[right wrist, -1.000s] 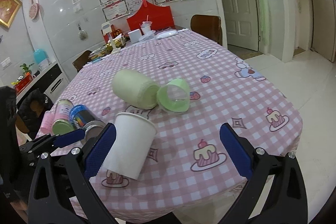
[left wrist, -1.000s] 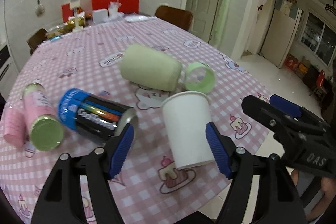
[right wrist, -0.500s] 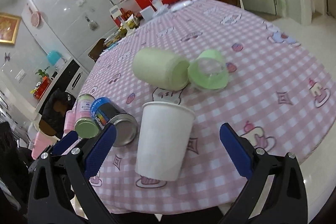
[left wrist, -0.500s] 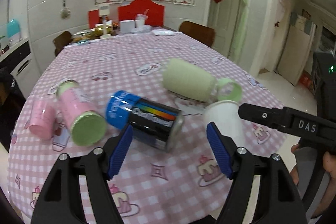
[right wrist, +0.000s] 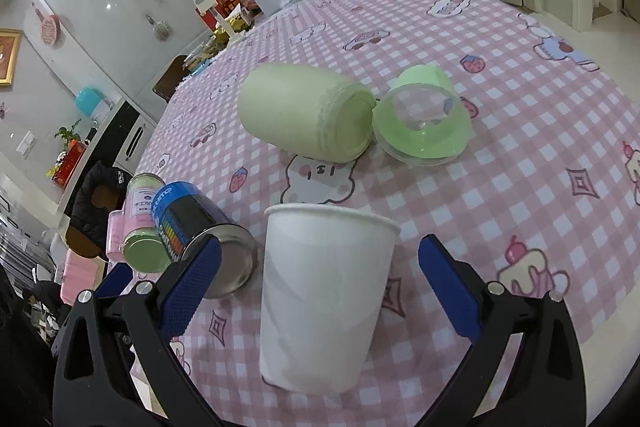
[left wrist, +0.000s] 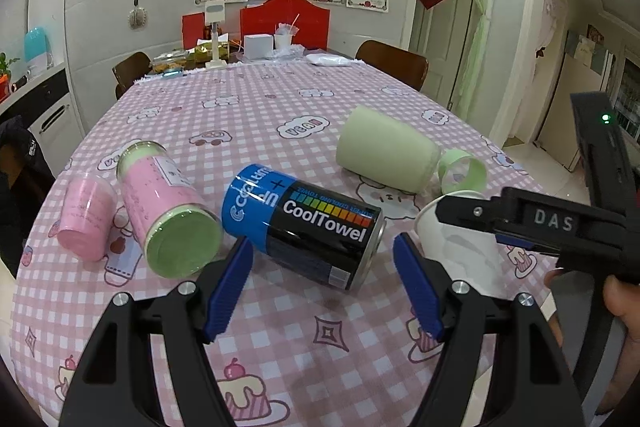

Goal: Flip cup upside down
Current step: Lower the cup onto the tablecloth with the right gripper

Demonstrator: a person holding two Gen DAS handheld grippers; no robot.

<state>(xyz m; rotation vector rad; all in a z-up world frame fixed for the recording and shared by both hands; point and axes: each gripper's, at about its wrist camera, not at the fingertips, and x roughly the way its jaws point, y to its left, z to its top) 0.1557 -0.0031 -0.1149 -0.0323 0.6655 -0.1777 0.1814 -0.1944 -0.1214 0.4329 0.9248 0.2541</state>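
A white paper cup (right wrist: 324, 291) stands upright, mouth up, near the front edge of the pink checked table (right wrist: 500, 39). My right gripper (right wrist: 320, 291) is open, its blue pads either side of the cup without touching it. In the left wrist view the cup (left wrist: 460, 251) is partly hidden behind the right gripper's arm. My left gripper (left wrist: 322, 285) is open and empty, just in front of the blue and black CoolTowel can (left wrist: 304, 223).
A pale green cylinder (right wrist: 304, 115) and a green lid (right wrist: 422, 119) lie behind the cup. A pink bottle with a green cap (left wrist: 168, 207) and a small pink cup (left wrist: 86, 211) lie at the left. Clutter stands at the far end (left wrist: 256, 47).
My left gripper has swung left, away from the cup, to face the can. My right gripper has closed in so the cup sits between its pads.
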